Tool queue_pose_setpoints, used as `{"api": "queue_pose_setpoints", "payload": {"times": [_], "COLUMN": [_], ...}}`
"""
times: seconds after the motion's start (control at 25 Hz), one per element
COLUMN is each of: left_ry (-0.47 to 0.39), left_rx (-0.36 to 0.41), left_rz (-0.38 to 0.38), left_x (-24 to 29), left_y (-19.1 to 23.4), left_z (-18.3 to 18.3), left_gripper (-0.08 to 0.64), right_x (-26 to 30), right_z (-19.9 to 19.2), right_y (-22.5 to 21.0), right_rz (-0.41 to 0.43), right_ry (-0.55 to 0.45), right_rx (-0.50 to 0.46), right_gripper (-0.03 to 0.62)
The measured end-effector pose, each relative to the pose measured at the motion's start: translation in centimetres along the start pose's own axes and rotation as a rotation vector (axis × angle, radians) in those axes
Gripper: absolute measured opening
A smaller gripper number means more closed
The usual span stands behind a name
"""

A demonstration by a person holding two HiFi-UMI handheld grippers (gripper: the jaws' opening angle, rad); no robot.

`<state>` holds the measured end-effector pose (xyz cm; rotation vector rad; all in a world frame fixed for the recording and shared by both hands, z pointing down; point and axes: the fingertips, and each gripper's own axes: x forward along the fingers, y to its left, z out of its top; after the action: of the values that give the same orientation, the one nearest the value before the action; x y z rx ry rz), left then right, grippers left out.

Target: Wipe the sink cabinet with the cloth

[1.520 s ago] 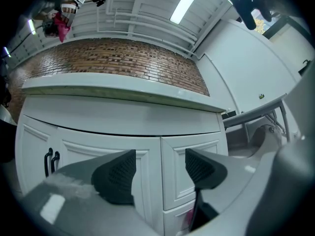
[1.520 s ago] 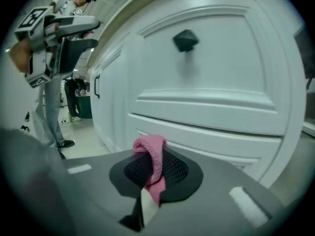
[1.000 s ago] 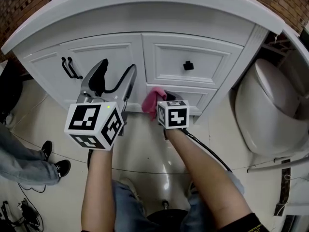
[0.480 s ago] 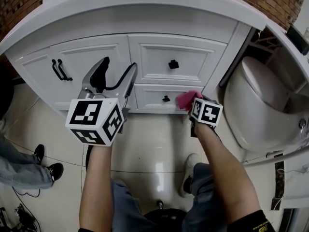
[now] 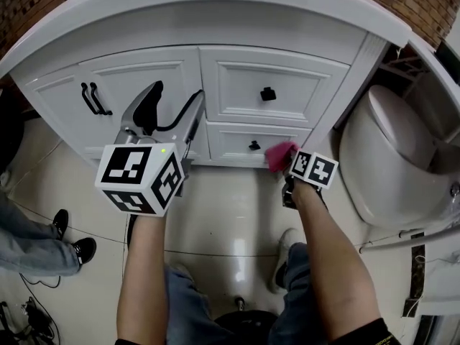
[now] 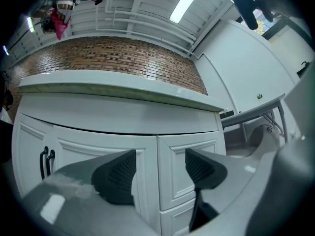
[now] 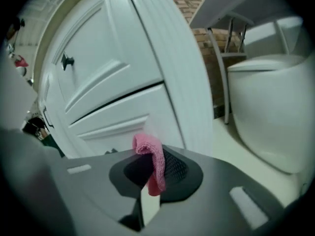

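The white cabinet [image 5: 144, 85] fills the top of the head view, with the toilet [image 5: 388, 157] just beside its right end and pale floor [image 5: 223, 214] below. Both forearms reach forward from the person's knees.

The left tongs [image 5: 176, 95] are held up, level with the seam between door and drawers and aimed at the cabinet. Their jaws stand wide apart, with nothing between them [image 6: 160, 168].

The right arm stretches lower and to the right. The right tongs [image 5: 286, 162] are closed on the pink cloth [image 5: 279, 154]. The cloth is at the lower drawer's [image 5: 244, 141] right bottom corner, bunched end toward the cabinet; whether it touches cannot be told. In the right gripper view it is a narrow folded strip [image 7: 153, 161]. Its long axis runs up and down between the jaws, with the fold on top.
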<state>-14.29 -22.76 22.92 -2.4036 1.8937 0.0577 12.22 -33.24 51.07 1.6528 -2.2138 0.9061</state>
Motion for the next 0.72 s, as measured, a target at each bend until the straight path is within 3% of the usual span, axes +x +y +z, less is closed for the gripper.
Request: {"api": "queue_pose_setpoints", "payload": {"times": [0.04,0.12,0.2,0.24,0.4,0.6,0.72], "left_ry": [0.002,0.004,0.007,0.009,0.012,0.019,0.03], "left_rx": [0.001,0.004,0.007,0.008,0.007,0.016,0.02], "left_rz": [0.0,-0.002,-0.002,-0.002,0.0,-0.003,-0.003], "left_x": [0.1,0.2,0.2,0.2,0.2,0.4,0.5], "left_y": [0.0,-0.1,-0.1,0.0,0.2,0.4,0.6], "left_z": [-0.1,-0.2,-0.3,-0.3,-0.5,-0.7,-1.0], "left_gripper": [0.318,0.318,0.318,0.318,0.318,0.318,0.318], "right_x": [0.7,1.9,2.6,2.8,3.5,4.1,4.4], "right_z": [-1.0,-2.7,-3.8,-4.2,-5.7,-7.1,-7.4], "right_y": [1.8,5.5,7.7,7.9,7.9,9.6,12.7], "right_rz": [0.05,0.122,0.102,0.064,-0.006,-0.067,-0.041], "right_ry": [0.022,0.065,0.089,0.089,0.076,0.076,0.047], "right_rx": [-0.002,-0.094,-0.209,-0.214,-0.011,-0.018,-0.068], "right_gripper": [0.026,0.026,0.025,0.025,0.025,0.025,0.025]}}
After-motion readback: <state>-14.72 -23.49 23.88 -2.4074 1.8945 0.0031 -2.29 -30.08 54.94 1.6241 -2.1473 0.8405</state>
